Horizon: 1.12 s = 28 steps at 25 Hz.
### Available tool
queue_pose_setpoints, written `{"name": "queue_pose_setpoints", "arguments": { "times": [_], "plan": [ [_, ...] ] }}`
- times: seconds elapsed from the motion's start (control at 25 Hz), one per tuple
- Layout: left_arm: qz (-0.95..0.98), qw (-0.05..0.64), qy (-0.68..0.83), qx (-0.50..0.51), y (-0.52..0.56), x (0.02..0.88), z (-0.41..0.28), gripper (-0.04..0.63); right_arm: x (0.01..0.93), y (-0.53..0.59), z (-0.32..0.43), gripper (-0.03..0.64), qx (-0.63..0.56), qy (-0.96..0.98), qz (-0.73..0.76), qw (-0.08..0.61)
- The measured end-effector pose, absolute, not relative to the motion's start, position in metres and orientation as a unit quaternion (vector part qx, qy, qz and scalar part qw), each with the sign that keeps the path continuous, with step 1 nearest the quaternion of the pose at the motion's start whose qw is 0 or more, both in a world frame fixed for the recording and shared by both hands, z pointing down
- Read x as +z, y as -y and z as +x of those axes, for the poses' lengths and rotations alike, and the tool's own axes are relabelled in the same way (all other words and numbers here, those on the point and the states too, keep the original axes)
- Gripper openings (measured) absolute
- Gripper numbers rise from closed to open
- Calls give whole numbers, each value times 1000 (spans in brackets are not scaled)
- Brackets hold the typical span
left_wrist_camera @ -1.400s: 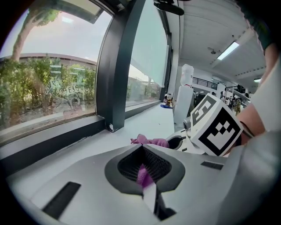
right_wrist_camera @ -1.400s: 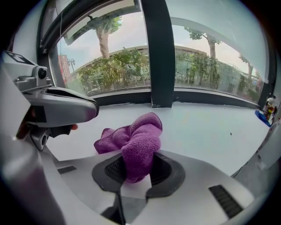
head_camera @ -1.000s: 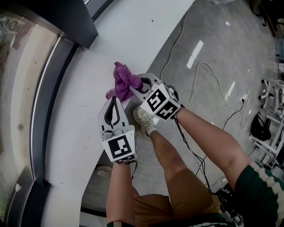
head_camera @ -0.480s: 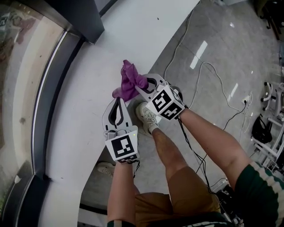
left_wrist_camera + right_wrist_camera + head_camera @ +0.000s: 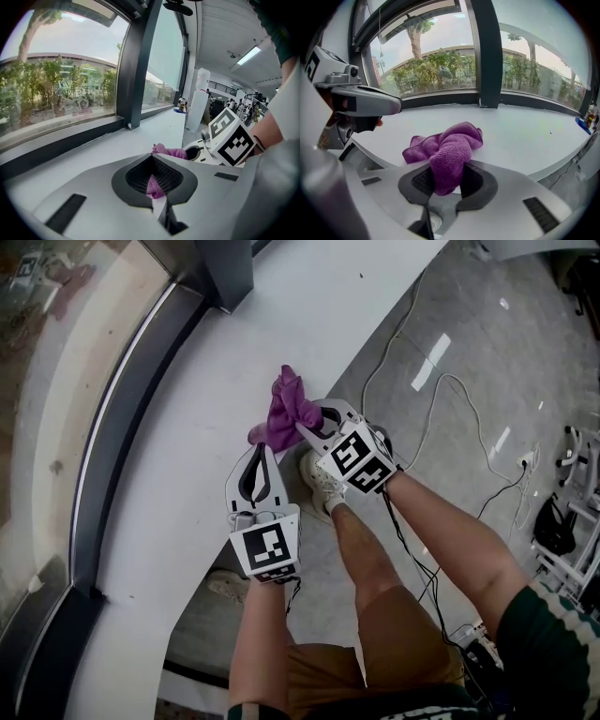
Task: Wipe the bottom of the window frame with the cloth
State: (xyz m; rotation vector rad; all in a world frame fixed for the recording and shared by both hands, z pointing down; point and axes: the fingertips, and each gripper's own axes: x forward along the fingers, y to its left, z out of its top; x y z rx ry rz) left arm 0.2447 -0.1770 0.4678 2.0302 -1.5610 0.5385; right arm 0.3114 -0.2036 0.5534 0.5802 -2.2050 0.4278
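Observation:
A purple cloth [image 5: 287, 410] lies bunched on the white sill [image 5: 202, 362], near its curved front edge. My right gripper [image 5: 302, 427] is shut on the cloth's near end; in the right gripper view the cloth [image 5: 446, 150] bulges up from between the jaws. My left gripper [image 5: 262, 450] rests just left of it, jaws together with nothing held, its tip close to the cloth's corner. Through its jaw opening the cloth [image 5: 167, 152] shows beyond. The dark bottom rail of the window frame [image 5: 117, 432] runs along the far side of the sill, well away from the cloth.
A dark upright mullion [image 5: 225, 273] meets the sill at the top. The person's shoe [image 5: 321, 482] and leg stand on the grey floor right of the sill. Cables [image 5: 427, 413] trail across the floor. Equipment [image 5: 567, 521] stands at the far right.
The head view has swung, so window and sill sit further right. The right gripper still holds the cloth and has lifted its end slightly; the left gripper stays beside it.

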Motion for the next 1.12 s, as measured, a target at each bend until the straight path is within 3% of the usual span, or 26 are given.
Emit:
{"name": "queue_pose_setpoints", "arguments": {
  "times": [1.12],
  "plan": [
    [697, 278, 635, 184, 73, 457, 112, 6, 555, 92, 200, 101, 176, 877, 165, 416]
  ]
}}
